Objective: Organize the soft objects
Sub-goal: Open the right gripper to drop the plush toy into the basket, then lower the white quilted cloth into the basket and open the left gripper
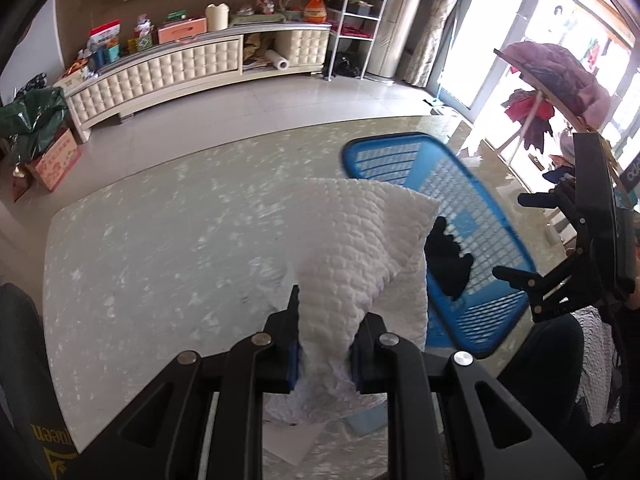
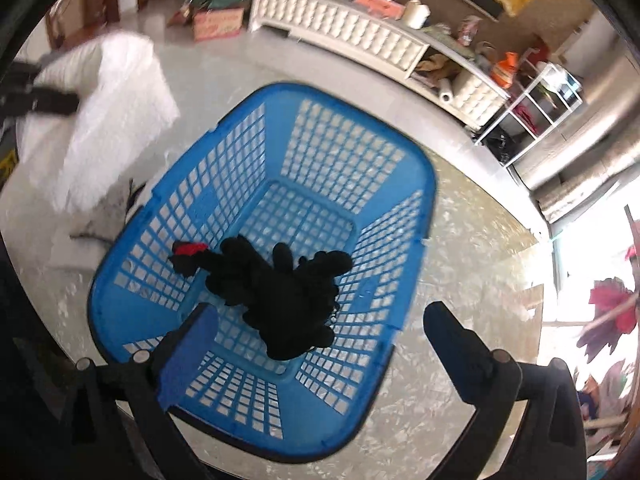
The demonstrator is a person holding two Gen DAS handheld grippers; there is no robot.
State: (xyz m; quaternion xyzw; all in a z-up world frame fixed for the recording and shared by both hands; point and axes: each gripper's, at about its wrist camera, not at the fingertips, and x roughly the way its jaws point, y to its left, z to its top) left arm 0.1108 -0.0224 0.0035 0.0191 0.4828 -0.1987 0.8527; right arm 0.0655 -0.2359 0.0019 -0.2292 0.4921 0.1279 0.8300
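My left gripper (image 1: pixel 326 344) is shut on a white quilted pillow (image 1: pixel 352 240), pinching one corner so the pillow stands up over the marbled table (image 1: pixel 160 240). The same pillow (image 2: pixel 112 120) shows blurred at the upper left of the right wrist view. A blue plastic lattice basket (image 2: pixel 320 152) sits on the table with a black plush toy (image 2: pixel 288 292) with a small red patch lying inside it. My right gripper (image 2: pixel 320 320) hangs open above the basket's near end, nothing between its fingers. In the left wrist view the right gripper (image 1: pixel 516 236) is seen beside the basket (image 1: pixel 472 200).
A cream tufted TV cabinet (image 1: pixel 180 68) loaded with boxes and jars runs along the far wall. A white wire shelf (image 1: pixel 356 20) and curtains stand at its right. A cardboard box (image 1: pixel 56 160) and green bag sit on the tiled floor. A drying rack with clothes (image 1: pixel 560 80) stands by the window.
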